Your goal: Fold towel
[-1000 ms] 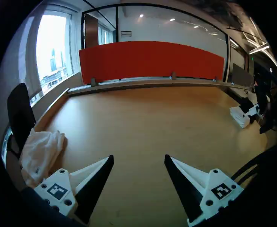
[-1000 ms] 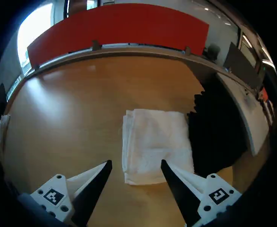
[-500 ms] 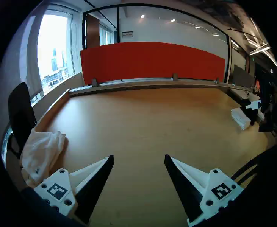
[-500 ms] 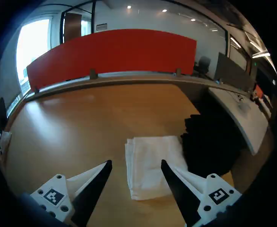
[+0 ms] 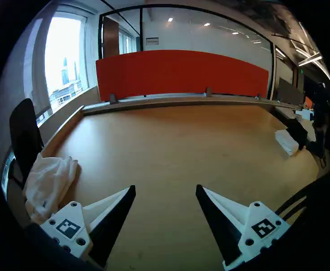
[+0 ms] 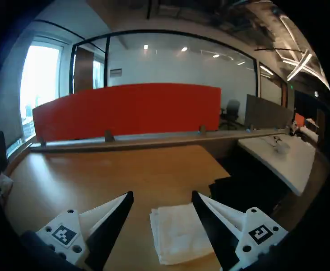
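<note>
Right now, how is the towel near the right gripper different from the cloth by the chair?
The folded towel lies flat, a neat rectangle of layers; the white cloth is a crumpled heap. The folded towel sits just ahead of the right gripper; the white cloth sits beside the black chair, across the table. Both are white.

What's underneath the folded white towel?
The folded towel lies flat on the wooden table. Whatever sits directly beneath it is covered, so I cannot tell.

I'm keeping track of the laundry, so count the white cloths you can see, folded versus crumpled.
Folded towel: 1
Crumpled white cloth: 1
Total: 2
</note>
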The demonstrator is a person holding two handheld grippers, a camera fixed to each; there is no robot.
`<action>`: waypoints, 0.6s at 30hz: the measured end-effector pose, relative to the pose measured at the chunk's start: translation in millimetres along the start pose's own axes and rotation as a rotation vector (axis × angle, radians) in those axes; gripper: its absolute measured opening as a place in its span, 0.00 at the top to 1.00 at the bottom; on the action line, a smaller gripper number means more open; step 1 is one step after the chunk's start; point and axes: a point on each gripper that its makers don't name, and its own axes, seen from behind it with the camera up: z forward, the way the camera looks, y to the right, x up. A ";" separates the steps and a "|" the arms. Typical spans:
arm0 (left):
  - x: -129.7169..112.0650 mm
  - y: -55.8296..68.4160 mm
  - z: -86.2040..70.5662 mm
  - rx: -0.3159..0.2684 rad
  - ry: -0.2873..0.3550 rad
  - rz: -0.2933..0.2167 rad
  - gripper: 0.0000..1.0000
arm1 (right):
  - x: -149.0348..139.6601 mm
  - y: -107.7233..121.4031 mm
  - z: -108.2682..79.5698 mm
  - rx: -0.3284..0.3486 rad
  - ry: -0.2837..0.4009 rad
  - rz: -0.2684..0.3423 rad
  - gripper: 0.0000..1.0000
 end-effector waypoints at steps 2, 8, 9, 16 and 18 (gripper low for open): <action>0.3 0.3 0.1 -0.001 0.001 0.000 0.01 | 7.9 -3.4 -1.5 0.010 0.034 0.004 0.00; 1.5 -0.4 0.3 -0.001 0.003 0.000 0.01 | 13.7 -10.2 -0.6 0.017 0.062 -0.019 0.00; 1.7 -0.7 0.3 0.000 0.004 0.000 0.01 | 14.7 -11.9 -0.8 0.019 0.066 -0.024 0.00; 3.4 -3.2 0.0 0.003 0.012 -0.010 0.01 | 33.8 -30.7 -7.5 0.048 0.138 -0.045 0.00; 4.0 -3.7 0.4 0.003 0.015 -0.013 0.01 | 38.6 -36.8 -9.8 0.059 0.157 -0.048 0.00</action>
